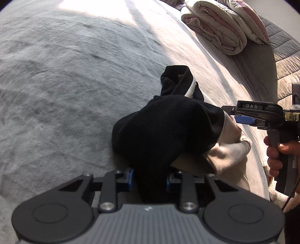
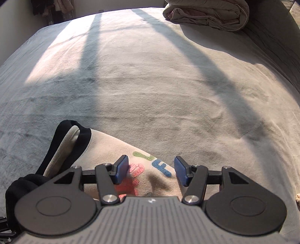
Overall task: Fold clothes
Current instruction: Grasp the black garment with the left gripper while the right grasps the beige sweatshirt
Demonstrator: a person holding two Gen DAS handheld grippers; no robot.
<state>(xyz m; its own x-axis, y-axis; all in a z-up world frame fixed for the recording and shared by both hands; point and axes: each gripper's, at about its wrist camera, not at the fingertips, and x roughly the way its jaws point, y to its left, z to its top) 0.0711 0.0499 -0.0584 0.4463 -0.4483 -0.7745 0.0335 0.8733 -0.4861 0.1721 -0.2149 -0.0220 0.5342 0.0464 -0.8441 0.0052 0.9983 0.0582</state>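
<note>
We could not read the garment's (image 2: 105, 150) coloured lettering (image 2: 159, 169), half covered by the right gripper (image 2: 151, 171). The left gripper (image 1: 149, 181) hid the black cloth's lower end. The folded duvet (image 2: 208, 14) was cut off at the top edge.

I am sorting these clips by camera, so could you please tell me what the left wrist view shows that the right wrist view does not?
Only the left wrist view shows the left tongs shut on the garment's black sleeve, the right tongs from the side at the cream fabric, the hand holding them, and a pillow.

Only the right wrist view shows the coloured print on the cream garment between the open right tongs.

Both show the grey bed cover and the folded quilt.
</note>
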